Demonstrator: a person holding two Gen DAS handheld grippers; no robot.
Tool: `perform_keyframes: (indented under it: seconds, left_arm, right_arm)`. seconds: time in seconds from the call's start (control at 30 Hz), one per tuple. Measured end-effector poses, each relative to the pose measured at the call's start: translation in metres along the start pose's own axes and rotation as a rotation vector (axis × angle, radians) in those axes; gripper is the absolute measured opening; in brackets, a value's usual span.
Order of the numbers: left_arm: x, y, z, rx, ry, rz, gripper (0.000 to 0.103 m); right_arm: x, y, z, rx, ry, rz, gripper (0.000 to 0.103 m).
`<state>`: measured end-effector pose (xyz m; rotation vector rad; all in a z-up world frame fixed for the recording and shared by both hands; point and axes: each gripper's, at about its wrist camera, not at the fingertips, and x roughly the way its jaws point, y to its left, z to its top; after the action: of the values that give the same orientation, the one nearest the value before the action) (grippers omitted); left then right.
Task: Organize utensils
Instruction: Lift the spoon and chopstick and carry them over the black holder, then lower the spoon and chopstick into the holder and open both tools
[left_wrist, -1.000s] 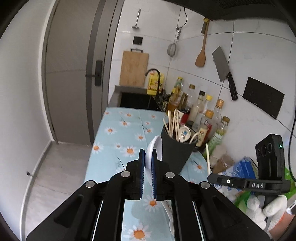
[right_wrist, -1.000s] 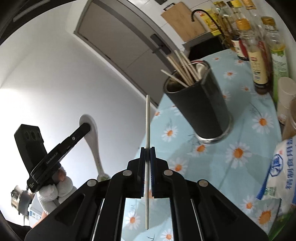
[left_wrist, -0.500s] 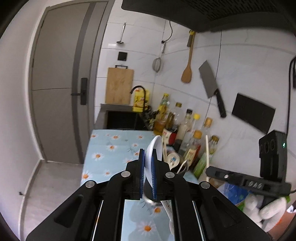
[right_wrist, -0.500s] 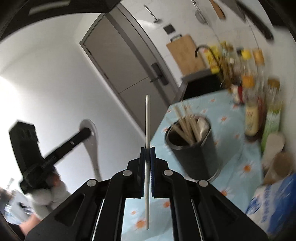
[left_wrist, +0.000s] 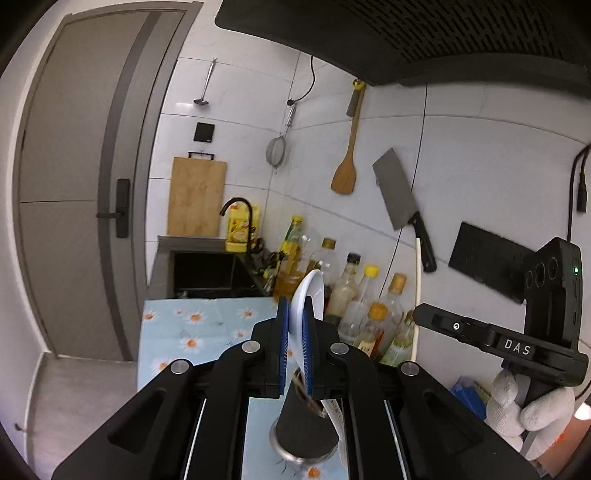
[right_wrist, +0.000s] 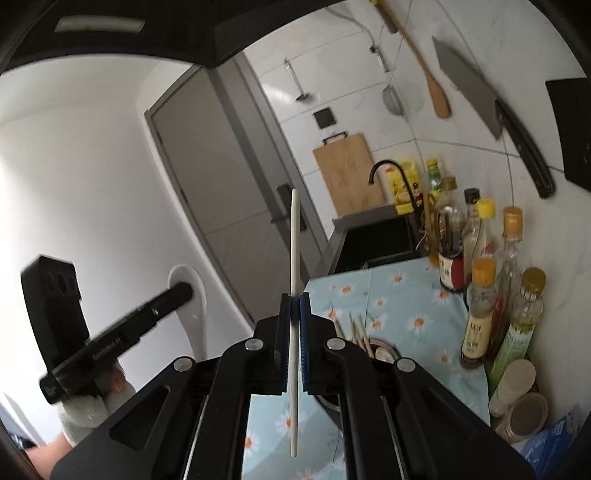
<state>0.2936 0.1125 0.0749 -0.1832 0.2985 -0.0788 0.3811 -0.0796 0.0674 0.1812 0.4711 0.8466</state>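
Daisy-print cloth, glossy white spoon, slim pale chopstick

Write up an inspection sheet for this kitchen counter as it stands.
Surface: daisy-print cloth, partly bare.
Job's things: white spoon; white chopstick; dark utensil cup holding chopsticks.
Clutter: condiment bottles along the wall.
Grippers: left hand-held gripper shut on the spoon; right hand-held gripper shut on the chopstick.
Cables: black cord on the tiles.
Surroundings: cleaver, wooden spatula, cutting board, grey door.
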Motion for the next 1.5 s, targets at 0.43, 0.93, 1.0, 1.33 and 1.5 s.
perform_keyframes:
  seconds: [0.43, 0.93, 1.0, 1.33, 1.5]
  left_arm:
    - [0.03, 0.002, 0.018, 0.037, -0.034, -0.02, 0.006]
    - [0.074, -0.005, 0.008, 0.051, -0.057, -0.021, 0.006]
    - [0.082, -0.005, -0.001, 0.042, -0.042, -0.026, 0.006]
    - [0.103, -0.011, -0.033, 0.073, -0.021, -0.019, 0.006]
    - [0.108, -0.015, -0.045, 0.092, -0.002, -0.04, 0.006]
  right_arm:
    - [0.001, 0.006, 0.033, -0.058, -0.148, -0.053, 0.006]
    - [0.027, -0.019, 0.024, -0.039, -0.205, -0.112, 0.006]
    - [0.031, -0.028, 0.019, -0.012, -0.19, -0.106, 0.006]
    - [0.052, -0.055, -0.011, 0.073, -0.128, -0.103, 0.006]
    - [0.059, -0.049, -0.019, 0.039, -0.117, -0.115, 0.006]
